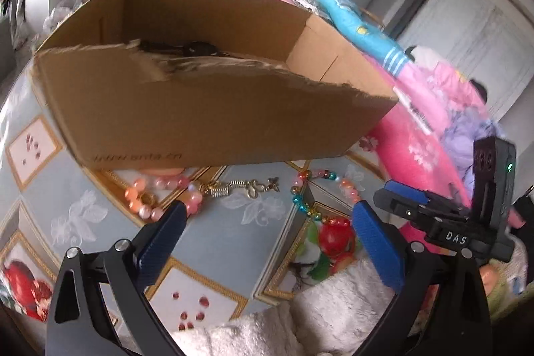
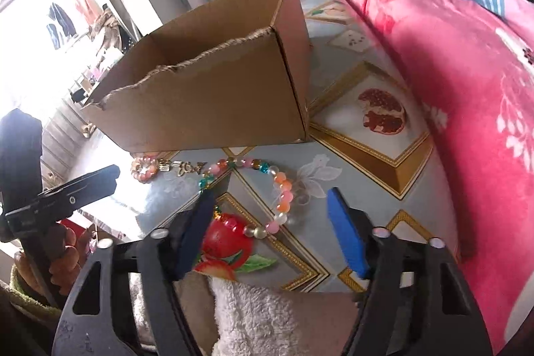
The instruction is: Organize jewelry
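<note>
Your two grippers hover spread over beaded jewelry lying before a torn cardboard box.

Left wrist view: your left gripper (image 1: 267, 219) is spread wide, empty, above the patterned tablecloth (image 1: 213, 222); a pink bead bracelet (image 1: 160, 196) and gold chain (image 1: 240, 187) lie touching the cardboard box (image 1: 207, 115). Right wrist view: your right gripper (image 2: 270, 209) is spread, empty, the multicolored bead bracelet (image 2: 282, 192) between its fingers near the box (image 2: 213, 102), beside a pink quilt (image 2: 467, 82).

"What do you see under everything?"

"You see a shiny cloth (image 2: 350, 155) with fruit pictures. A brown box (image 2: 207, 102) sits on it in the middle. In front of the box lie a colorful bead string (image 2: 283, 189), a pink bead ring (image 1: 157, 196) and a gold chain (image 1: 240, 187). A pink blanket (image 2: 467, 89) lies at the right."
</note>
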A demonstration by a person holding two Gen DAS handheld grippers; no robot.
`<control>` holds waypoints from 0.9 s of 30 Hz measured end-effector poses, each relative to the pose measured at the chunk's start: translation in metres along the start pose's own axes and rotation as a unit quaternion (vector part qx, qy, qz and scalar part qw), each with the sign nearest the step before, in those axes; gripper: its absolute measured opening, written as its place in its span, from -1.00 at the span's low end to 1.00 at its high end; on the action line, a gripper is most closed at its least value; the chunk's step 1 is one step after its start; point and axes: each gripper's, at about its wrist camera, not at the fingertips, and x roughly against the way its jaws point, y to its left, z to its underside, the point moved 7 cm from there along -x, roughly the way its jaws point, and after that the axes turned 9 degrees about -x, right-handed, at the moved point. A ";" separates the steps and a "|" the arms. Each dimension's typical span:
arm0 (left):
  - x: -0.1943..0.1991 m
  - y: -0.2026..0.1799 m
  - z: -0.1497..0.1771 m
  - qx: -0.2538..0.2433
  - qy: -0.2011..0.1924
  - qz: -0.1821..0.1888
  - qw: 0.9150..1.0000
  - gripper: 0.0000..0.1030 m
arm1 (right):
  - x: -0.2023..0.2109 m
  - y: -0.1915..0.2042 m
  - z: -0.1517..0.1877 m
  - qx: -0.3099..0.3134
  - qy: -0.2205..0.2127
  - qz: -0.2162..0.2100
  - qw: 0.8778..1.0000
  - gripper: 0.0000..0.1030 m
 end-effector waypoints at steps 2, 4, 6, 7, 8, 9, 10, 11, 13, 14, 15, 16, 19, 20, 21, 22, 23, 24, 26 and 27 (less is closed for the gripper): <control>-0.010 -0.009 -0.002 -0.034 0.009 -0.027 0.999 0.89 | -0.008 -0.002 0.001 0.001 0.012 0.004 1.000 -0.13; -0.022 -0.020 -0.001 -0.071 0.020 -0.048 0.996 0.89 | -0.013 -0.003 0.002 0.000 0.022 0.005 1.000 -0.25; -0.031 -0.026 0.001 -0.098 0.034 -0.065 0.992 0.89 | -0.017 -0.003 0.004 0.003 0.027 0.003 1.000 -0.33; -0.035 -0.029 0.002 -0.111 0.038 -0.071 0.991 0.86 | -0.018 -0.003 0.004 0.004 0.028 0.003 1.000 -0.37; -0.038 -0.033 0.002 -0.121 0.040 -0.074 0.989 0.79 | -0.019 -0.002 0.004 0.007 0.029 0.003 1.000 -0.42; -0.041 -0.039 0.002 -0.132 0.040 -0.072 0.988 0.66 | -0.019 -0.002 0.004 0.010 0.029 0.003 1.000 -0.43; -0.043 -0.042 0.001 -0.136 0.041 -0.069 0.988 0.53 | -0.020 -0.001 0.004 0.014 0.029 0.003 0.999 -0.43; -0.044 -0.044 0.001 -0.138 0.042 -0.065 0.987 0.44 | -0.022 0.000 0.004 0.016 0.030 0.004 0.999 -0.43; -0.049 -0.049 0.000 -0.142 0.048 -0.053 0.987 0.13 | -0.025 -0.001 0.004 0.017 0.034 0.003 0.999 -0.46; -0.052 -0.051 -0.001 -0.143 0.051 -0.051 0.987 0.06 | -0.027 -0.001 0.005 0.017 0.036 0.003 0.999 -0.51; -0.056 -0.052 -0.001 -0.143 0.055 -0.048 0.987 -0.05 | -0.028 -0.001 0.005 0.018 0.038 0.004 0.999 -0.54; -0.059 -0.053 -0.002 -0.143 0.058 -0.043 0.987 -0.15 | -0.030 -0.001 0.005 0.019 0.041 0.004 0.999 -0.57; -0.068 -0.052 -0.003 -0.136 0.072 -0.038 0.987 -0.30 | -0.032 -0.001 0.004 0.023 0.041 0.008 0.999 -0.63; -0.071 -0.052 -0.004 -0.134 0.077 -0.037 0.987 -0.31 | -0.032 -0.001 0.004 0.024 0.041 0.009 0.999 -0.68; -0.073 -0.051 -0.005 -0.132 0.081 -0.038 0.987 -0.32 | -0.032 -0.002 0.004 0.026 0.041 0.012 0.999 -0.71; -0.075 -0.050 -0.005 -0.130 0.085 -0.041 0.987 -0.33 | -0.033 -0.002 0.003 0.027 0.041 0.015 0.999 -0.78; -0.076 -0.049 -0.005 -0.127 0.088 -0.045 0.987 -0.34 | -0.033 -0.002 0.002 0.027 0.042 0.016 0.999 -0.80; -0.077 -0.049 -0.006 -0.127 0.088 -0.047 0.987 -0.35 | -0.033 -0.003 0.002 0.027 0.043 0.014 0.999 -0.81; -0.078 -0.051 -0.006 -0.130 0.091 -0.052 0.986 -0.38 | -0.033 -0.003 0.002 0.026 0.043 0.014 0.999 -0.82; -0.079 -0.051 -0.006 -0.130 0.091 -0.053 0.986 -0.48 | -0.033 -0.003 0.002 0.027 0.042 0.013 0.999 -0.82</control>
